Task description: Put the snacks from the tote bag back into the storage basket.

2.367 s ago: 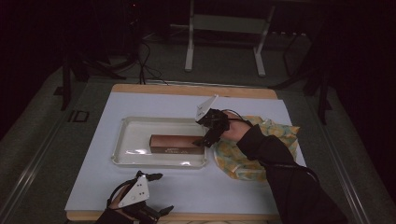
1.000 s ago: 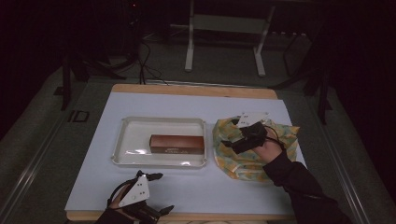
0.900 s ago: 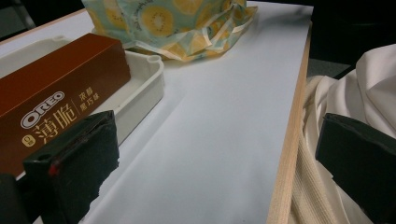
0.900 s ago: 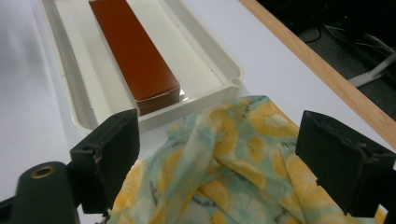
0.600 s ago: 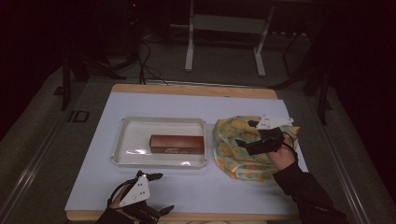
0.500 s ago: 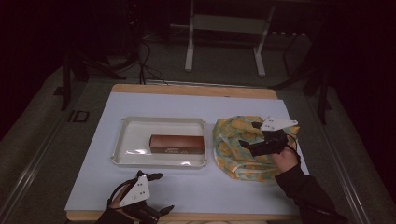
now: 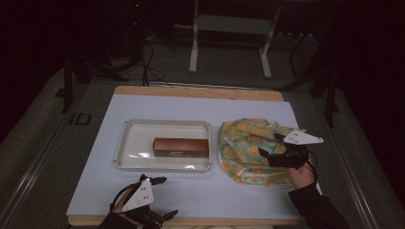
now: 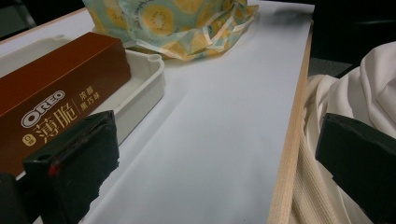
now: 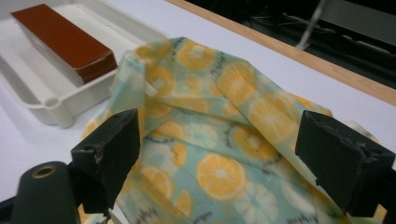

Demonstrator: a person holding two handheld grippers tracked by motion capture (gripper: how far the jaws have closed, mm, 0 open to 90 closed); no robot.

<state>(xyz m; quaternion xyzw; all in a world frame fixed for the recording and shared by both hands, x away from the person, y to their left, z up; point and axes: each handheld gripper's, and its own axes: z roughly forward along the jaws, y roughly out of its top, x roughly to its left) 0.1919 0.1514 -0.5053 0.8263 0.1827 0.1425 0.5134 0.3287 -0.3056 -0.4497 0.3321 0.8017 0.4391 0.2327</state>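
A brown Oreo box lies flat in a white tray at the table's middle. To its right sits a crumpled cloth printed with orange and kiwi slices. My right gripper hovers open over the cloth's right part; in the right gripper view its jaws straddle the folds of the cloth with nothing between them, and the box and tray lie beyond at the left. My left gripper is open at the front edge, and the box shows past its left jaw.
A white sheet covers the wooden table, whose front edge runs close to my left gripper. The person's cream sweater is just beyond that edge. Dark floor, cables and a metal stand lie behind the table.
My right gripper has left the box in the tray and moved right and nearer, over the cloth. The left gripper has stayed where it was.
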